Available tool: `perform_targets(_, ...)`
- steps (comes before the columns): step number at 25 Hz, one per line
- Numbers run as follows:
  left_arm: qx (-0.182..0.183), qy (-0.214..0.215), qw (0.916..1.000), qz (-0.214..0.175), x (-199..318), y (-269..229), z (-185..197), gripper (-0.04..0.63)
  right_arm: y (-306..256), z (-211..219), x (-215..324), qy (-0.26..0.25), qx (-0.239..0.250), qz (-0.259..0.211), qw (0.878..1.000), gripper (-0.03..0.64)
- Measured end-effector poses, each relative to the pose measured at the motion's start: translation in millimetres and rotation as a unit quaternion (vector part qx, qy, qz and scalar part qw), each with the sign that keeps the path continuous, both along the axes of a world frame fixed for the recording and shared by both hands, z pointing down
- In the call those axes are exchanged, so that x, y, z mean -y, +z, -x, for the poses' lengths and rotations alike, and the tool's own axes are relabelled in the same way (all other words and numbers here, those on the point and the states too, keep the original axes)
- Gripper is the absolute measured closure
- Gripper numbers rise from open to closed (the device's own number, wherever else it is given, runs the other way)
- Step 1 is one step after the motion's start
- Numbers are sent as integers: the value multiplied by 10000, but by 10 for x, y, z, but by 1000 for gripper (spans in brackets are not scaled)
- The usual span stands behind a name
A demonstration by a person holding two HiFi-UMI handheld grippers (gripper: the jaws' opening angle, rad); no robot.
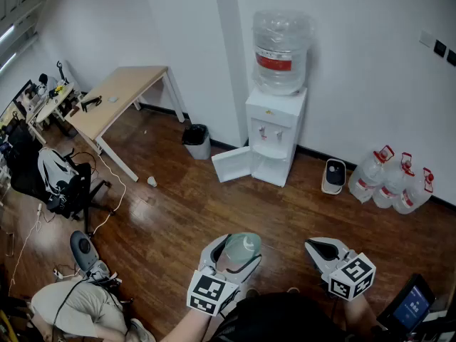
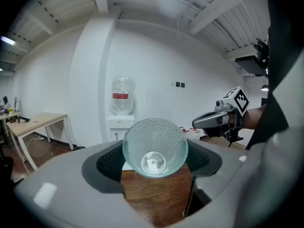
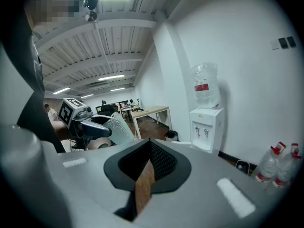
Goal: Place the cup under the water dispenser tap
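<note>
A clear dimpled cup (image 1: 243, 249) is gripped between the jaws of my left gripper (image 1: 239, 254), low in the head view. In the left gripper view the cup (image 2: 155, 146) lies on its side, mouth toward the camera, with a pad pressing on each side. The white water dispenser (image 1: 276, 130) stands against the far wall under a big bottle (image 1: 282, 48); its taps (image 1: 268, 130) are several steps ahead of both grippers. My right gripper (image 1: 322, 249) hovers to the right, shut and empty. The dispenser (image 3: 205, 128) also shows in the right gripper view.
The dispenser's lower door (image 1: 231, 164) hangs open to the left. A black bin (image 1: 197, 140) stands left of it, and a small white device (image 1: 333, 175) and water jugs (image 1: 392, 181) stand to its right. A wooden table (image 1: 121, 92), a small cup on the floor (image 1: 152, 182) and a crouching person (image 1: 71, 306) are on the left.
</note>
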State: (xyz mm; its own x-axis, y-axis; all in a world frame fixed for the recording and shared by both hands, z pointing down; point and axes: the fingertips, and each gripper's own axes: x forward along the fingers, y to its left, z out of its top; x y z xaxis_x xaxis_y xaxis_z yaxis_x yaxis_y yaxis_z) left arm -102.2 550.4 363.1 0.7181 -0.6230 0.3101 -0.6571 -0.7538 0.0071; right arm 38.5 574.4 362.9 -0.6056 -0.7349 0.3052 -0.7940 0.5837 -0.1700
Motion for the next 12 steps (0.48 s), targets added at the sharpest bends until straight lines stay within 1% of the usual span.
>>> perform_targets(6,-97,23,9999,121,285,70,267,212,16,206,249,94,-72,-19,9999,615)
perform_targets(9,-114,67,9997,190,485,159,293,212,75,187,407,170,-159,75,9997,615)
perform_targets(12,-144,49,9994,298,684,229,265,212,133,138,593,200,-114,148,9996,615)
